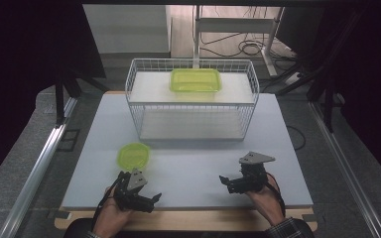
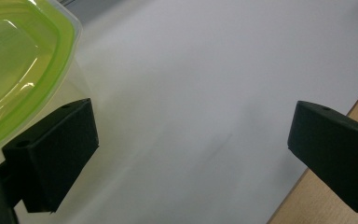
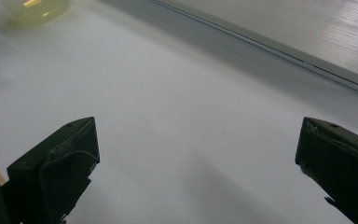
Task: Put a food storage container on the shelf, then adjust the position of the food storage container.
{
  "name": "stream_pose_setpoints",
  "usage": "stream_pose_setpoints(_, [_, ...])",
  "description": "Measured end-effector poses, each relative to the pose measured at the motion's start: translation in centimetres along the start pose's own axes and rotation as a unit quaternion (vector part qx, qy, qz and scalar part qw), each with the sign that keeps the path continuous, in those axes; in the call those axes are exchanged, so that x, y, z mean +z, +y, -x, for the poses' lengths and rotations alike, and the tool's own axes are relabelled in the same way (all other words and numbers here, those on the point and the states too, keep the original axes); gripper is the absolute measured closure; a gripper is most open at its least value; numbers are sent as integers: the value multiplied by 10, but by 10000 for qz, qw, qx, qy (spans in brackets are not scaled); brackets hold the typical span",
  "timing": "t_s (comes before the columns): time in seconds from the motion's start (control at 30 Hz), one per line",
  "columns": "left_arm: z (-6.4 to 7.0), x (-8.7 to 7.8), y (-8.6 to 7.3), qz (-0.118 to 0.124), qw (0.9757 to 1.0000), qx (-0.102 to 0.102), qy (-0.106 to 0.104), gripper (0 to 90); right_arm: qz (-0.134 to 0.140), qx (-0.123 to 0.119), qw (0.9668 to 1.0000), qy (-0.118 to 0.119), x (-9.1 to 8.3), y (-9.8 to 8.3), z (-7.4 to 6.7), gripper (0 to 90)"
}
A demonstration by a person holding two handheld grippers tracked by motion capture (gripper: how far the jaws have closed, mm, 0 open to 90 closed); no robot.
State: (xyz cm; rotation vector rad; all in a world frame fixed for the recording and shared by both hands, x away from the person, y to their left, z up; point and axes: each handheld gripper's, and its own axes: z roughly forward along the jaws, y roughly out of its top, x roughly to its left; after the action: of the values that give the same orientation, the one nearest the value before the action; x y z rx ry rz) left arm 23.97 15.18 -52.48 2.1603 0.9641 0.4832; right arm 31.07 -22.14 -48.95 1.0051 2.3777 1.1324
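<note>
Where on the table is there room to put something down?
Bare white table lies between the left tongs and right tongs, up to the wire basket. It is crowded near the small green container.

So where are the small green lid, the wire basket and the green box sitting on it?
small green lid (image 1: 133,155), high view, middle of its top.
wire basket (image 1: 190,106), high view, front top rim.
green box (image 1: 195,80), high view, centre of its lid.

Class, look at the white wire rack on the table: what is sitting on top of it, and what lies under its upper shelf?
On the wire rack, a green rectangular container sits on the upper shelf. Beneath it only a bare white lower shelf shows; the container's contents cannot be made out.
</note>
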Motion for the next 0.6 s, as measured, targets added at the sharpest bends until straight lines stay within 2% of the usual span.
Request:
stream_pose_setpoints(0.2, [-3,-5,3,107,9998,-62,-150,12,11,15,10000,-65,1,-2,5,0])
stream_pose_setpoints(0.33, [-7,-12,8,201,9998,-61,-25,52,-34,49,9999,-82,3,-4,9,0])
stream_pose_setpoints(0.4, [-10,-14,11,247,9997,-71,-33,90,-58,77,9999,-60,4,-5,10,0])
stream_pose_setpoints(0.47, [-14,-17,14,319,9994,-91,-80,164,-54,93,9999,-52,4,-5,10,0])
stream_pose_setpoints(0.5, [-16,-18,16,355,9993,-119,-89,164,-55,99,9999,-43,5,-5,10,0])
stream_pose_setpoints(0.57, [-20,-21,21,436,9987,-215,-135,294,-70,101,9999,-25,5,-5,10,0])
stream_pose_setpoints(0.6, [-23,-23,23,455,9985,-259,-183,294,-77,92,9999,-22,5,-5,10,0])
